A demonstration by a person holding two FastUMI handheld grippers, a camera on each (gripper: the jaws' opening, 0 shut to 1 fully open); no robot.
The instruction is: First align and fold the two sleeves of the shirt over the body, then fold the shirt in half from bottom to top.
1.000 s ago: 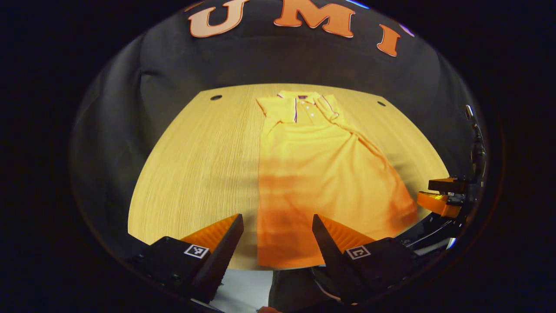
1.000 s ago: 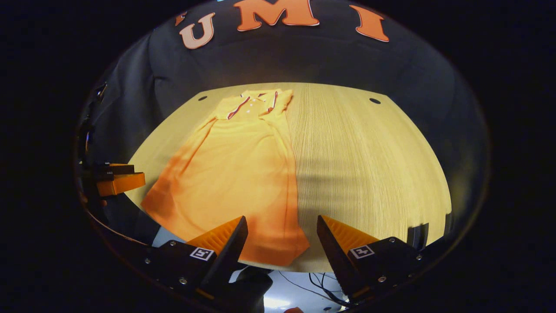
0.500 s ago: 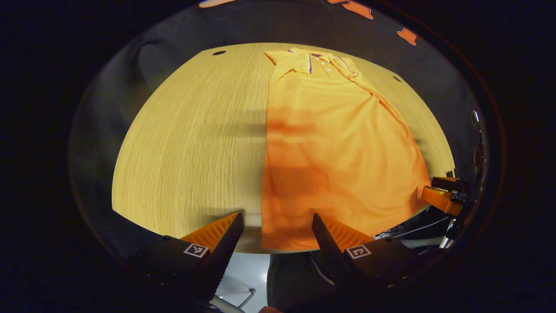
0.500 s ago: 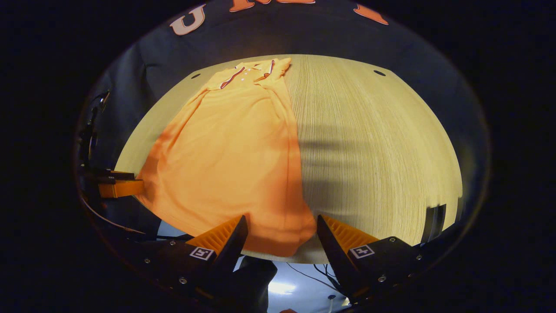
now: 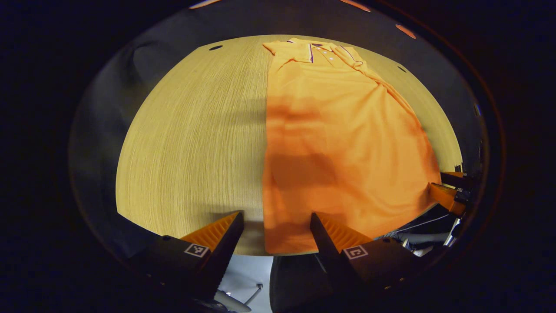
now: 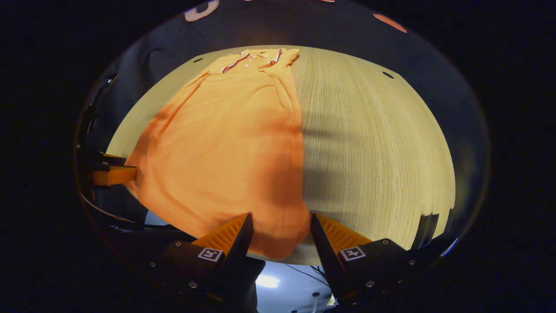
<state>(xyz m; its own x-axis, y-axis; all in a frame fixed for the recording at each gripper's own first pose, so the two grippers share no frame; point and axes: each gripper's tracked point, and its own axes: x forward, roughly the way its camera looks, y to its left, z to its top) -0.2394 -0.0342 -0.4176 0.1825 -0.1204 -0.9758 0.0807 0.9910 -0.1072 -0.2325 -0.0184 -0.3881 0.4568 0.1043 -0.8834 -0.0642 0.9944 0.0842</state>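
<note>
Fingers of both grippers, left (image 5: 276, 224) and right (image 6: 278, 224), gape empty astride the orange polo shirt's (image 5: 343, 143) hem corners; collar points away along the pale wooden counter (image 5: 191, 139).

Warm overhead light, counter (image 5: 186, 130) & shirt (image 5: 343, 143) bright w/ banded shadows across both, booth bg dim, strong fisheye bending at edges, focus fairly sharp.

Wooden table (image 5: 186, 130); orange shirt (image 5: 343, 143) flat on it (collar far).

Pale wood-grain table (image 5: 186, 130) (two small dark holes (image 6: 388, 74) far off); black cloth wall (image 6: 347, 34) behind.
</note>
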